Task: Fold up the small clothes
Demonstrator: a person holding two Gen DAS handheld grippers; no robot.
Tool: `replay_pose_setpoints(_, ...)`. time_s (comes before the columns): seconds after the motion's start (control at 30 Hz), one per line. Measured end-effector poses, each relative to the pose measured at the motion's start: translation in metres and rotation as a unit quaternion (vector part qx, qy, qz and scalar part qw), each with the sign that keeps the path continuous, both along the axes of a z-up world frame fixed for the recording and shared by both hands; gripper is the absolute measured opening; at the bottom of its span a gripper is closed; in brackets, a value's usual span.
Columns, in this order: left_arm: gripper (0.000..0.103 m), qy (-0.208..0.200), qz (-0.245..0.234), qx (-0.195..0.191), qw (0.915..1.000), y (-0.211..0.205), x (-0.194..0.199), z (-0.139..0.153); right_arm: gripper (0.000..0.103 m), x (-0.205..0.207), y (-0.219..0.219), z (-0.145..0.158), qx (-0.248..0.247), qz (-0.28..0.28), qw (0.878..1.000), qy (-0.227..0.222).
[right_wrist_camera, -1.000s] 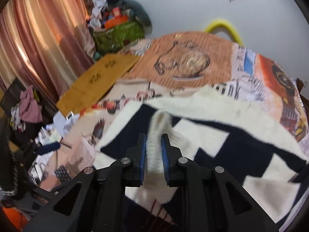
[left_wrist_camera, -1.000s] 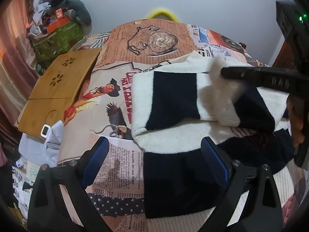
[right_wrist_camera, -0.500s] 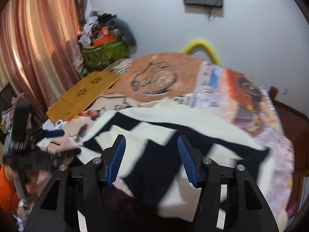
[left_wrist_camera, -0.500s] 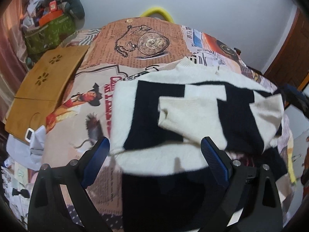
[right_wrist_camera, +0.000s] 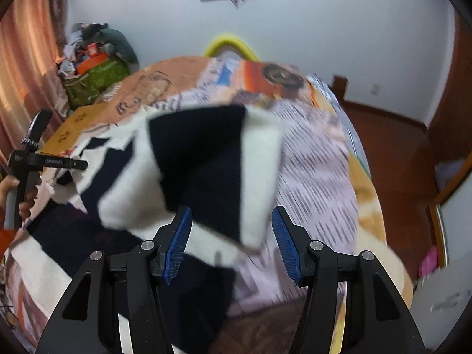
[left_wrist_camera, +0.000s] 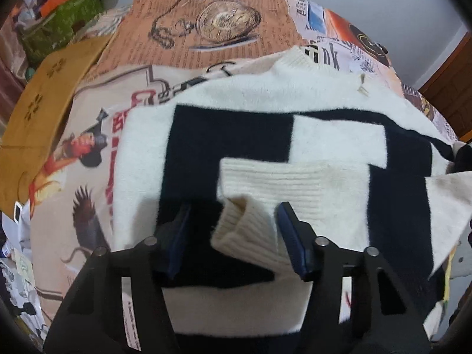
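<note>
Left wrist view, nearest first: left gripper (left_wrist_camera: 233, 237) spread open, blue pads either side of the ribbed cuff (left_wrist_camera: 247, 227) of a cream-and-navy sweater (left_wrist_camera: 230, 135), nothing pinched. Cuff end just between the pads, sleeve (left_wrist_camera: 295, 185) folded in across the chest, long axis running from the cuff away to the right. Beyond that, sweater body flat on the printed bedspread (left_wrist_camera: 206, 29), collar (left_wrist_camera: 295, 59) at the far edge, hem toward the camera and lost under the gripper body. Farther left, a wooden lap table (left_wrist_camera: 38, 106); a green bag (left_wrist_camera: 67, 14) in the far corner.

Right wrist view: right gripper (right_wrist_camera: 231, 243) also wide open and empty, hanging above the other side of the sweater (right_wrist_camera: 206, 162), whose second sleeve or side flap sticks up just ahead of the pads. Left gripper (right_wrist_camera: 32, 156) small at the left edge of that view, well apart.

Judged from the layout: left gripper nearer the cuff, so any tidying of that sleeve falls to it, with a short push forward and a squeeze across the rib. Raised flap straight ahead of the right gripper, likely the next fold.

Hard to make out: right view smeared by motion blur, so flap's exact shape and whether sleeve or side panel unclear. Sweater's lower hem and right edge cut off or covered in both views.
</note>
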State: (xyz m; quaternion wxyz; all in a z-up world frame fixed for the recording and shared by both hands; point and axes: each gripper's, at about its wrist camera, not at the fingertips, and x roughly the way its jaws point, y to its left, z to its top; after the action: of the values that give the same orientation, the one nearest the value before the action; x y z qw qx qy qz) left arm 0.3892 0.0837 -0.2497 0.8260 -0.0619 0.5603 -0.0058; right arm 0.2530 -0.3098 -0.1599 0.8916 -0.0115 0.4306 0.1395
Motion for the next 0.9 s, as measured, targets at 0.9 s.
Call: replay_pose_setpoints(0.9, 0.005, -0.163, 0.043, 0.065, 0.9836, 0.035, -0.019, 0.11, 0.052, 0.01, 0.008, -0.012, 0.011, 0.022, 1.0, 0.004)
